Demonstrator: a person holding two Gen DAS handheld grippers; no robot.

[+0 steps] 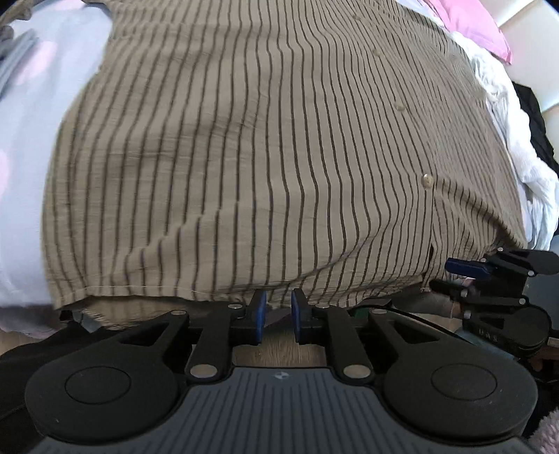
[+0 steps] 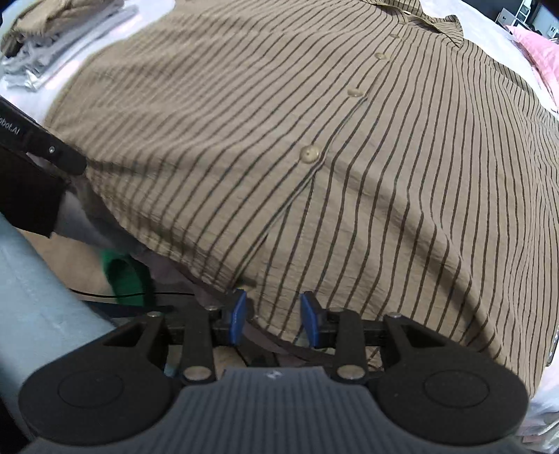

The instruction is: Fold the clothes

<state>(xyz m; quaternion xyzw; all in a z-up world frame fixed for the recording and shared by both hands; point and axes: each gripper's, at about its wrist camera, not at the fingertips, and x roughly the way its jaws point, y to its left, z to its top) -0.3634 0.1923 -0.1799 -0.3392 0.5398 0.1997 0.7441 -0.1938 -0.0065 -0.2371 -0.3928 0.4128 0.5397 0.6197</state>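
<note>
A tan button-up shirt with thin dark stripes [image 1: 244, 157] lies spread flat on a pale bed sheet [image 1: 31, 146], button placket up [image 2: 309, 153]. My left gripper [image 1: 278, 310] sits at the shirt's near hem, its blue pads a narrow gap apart, and only floor shows between them. My right gripper [image 2: 274, 314] is at the same hem further right. Its blue pads stand wider apart, the hem's edge lies between the tips, and they do not press on it. The right gripper's fingers [image 1: 464, 267] also show at the edge of the left wrist view.
Folded grey and tan clothes [image 2: 52, 35] are stacked at the far left of the bed. A pink pillow [image 1: 471, 24], crumpled white cloth [image 1: 524, 164] and a dark garment [image 1: 534, 118] lie at the right. Below the bed edge are wooden floor [image 1: 279, 351] and a green object [image 2: 122, 276].
</note>
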